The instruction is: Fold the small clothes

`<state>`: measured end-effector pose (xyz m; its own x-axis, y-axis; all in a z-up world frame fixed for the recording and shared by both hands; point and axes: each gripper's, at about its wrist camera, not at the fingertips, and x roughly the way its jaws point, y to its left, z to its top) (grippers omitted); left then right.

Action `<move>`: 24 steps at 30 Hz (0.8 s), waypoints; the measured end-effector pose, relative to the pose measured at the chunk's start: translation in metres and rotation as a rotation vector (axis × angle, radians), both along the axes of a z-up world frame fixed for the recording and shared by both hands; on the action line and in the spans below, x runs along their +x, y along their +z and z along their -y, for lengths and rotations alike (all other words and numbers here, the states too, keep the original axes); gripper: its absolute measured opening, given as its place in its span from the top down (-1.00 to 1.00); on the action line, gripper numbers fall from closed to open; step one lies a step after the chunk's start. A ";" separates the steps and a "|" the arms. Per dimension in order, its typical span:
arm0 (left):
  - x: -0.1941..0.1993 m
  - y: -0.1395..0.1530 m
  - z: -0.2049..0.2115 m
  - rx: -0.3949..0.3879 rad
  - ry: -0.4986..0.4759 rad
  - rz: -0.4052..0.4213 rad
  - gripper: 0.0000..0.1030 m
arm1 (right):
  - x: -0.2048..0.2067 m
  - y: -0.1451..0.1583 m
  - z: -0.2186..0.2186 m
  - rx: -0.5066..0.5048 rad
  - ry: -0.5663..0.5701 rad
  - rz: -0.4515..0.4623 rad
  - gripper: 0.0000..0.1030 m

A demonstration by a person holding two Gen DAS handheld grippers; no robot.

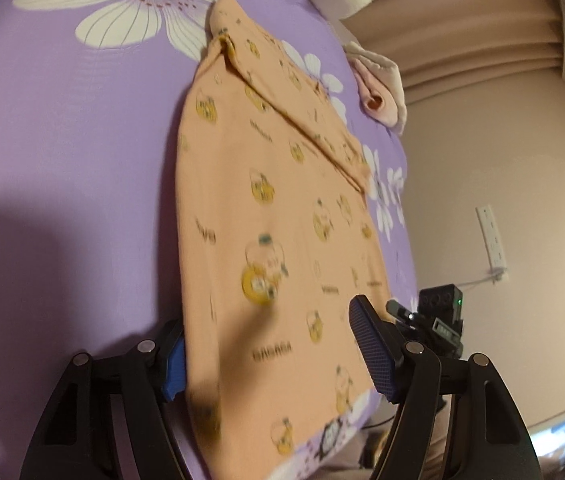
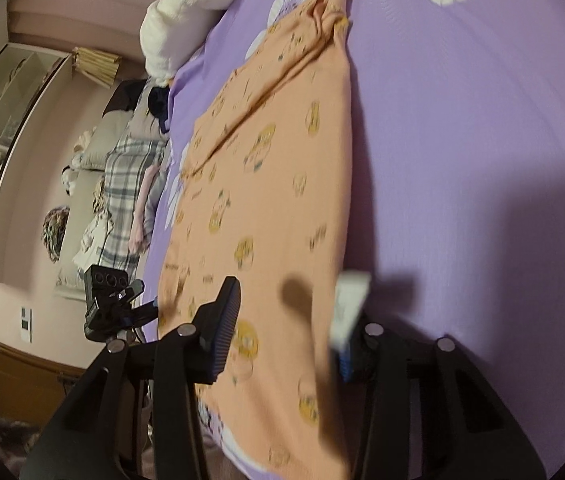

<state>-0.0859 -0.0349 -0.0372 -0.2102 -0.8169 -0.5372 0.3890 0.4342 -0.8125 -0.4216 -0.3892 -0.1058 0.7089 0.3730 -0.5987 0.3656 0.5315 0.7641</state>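
Note:
An orange small garment (image 1: 274,200) with yellow cartoon prints lies flat on a purple flowered bedsheet (image 1: 62,140), its far end folded over. My left gripper (image 1: 266,316) hovers over its near part with the jaws wide apart. The left finger (image 1: 172,360) is at the garment's left edge and the right finger (image 1: 370,348) is over its right side. In the right wrist view the same garment (image 2: 274,180) runs away from my right gripper (image 2: 292,284). Its two fingers straddle the near end of the cloth. I see no pad pressing the cloth. The picture is blurred.
A black camera-like device (image 1: 442,312) (image 2: 106,300) stands just off the bed's edge. A white plush blanket (image 2: 186,20) and a pink cloth (image 1: 378,96) lie at the far edge of the bed. Plaid clothes (image 2: 122,176) are piled beside the bed.

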 end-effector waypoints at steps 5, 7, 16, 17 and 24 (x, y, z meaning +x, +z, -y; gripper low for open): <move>-0.015 0.000 -0.002 0.011 -0.010 -0.008 -0.22 | -0.010 0.000 -0.020 0.014 0.033 -0.008 0.20; -0.020 -0.003 -0.005 0.018 -0.005 -0.013 -0.13 | -0.013 0.000 -0.026 0.017 0.041 -0.012 0.20; -0.017 -0.017 -0.007 0.062 0.033 -0.054 0.74 | -0.006 -0.005 -0.032 -0.037 0.053 -0.029 0.59; -0.017 -0.018 -0.007 0.073 0.034 -0.056 0.80 | -0.003 -0.005 -0.032 -0.049 0.057 -0.029 0.67; -0.017 -0.012 -0.008 0.004 0.042 -0.089 0.95 | 0.000 0.009 -0.035 -0.115 0.062 0.018 0.88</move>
<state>-0.1032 -0.0268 -0.0494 -0.2233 -0.8239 -0.5208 0.2968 0.4515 -0.8415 -0.4218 -0.3546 -0.0964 0.6978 0.3457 -0.6273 0.3160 0.6374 0.7028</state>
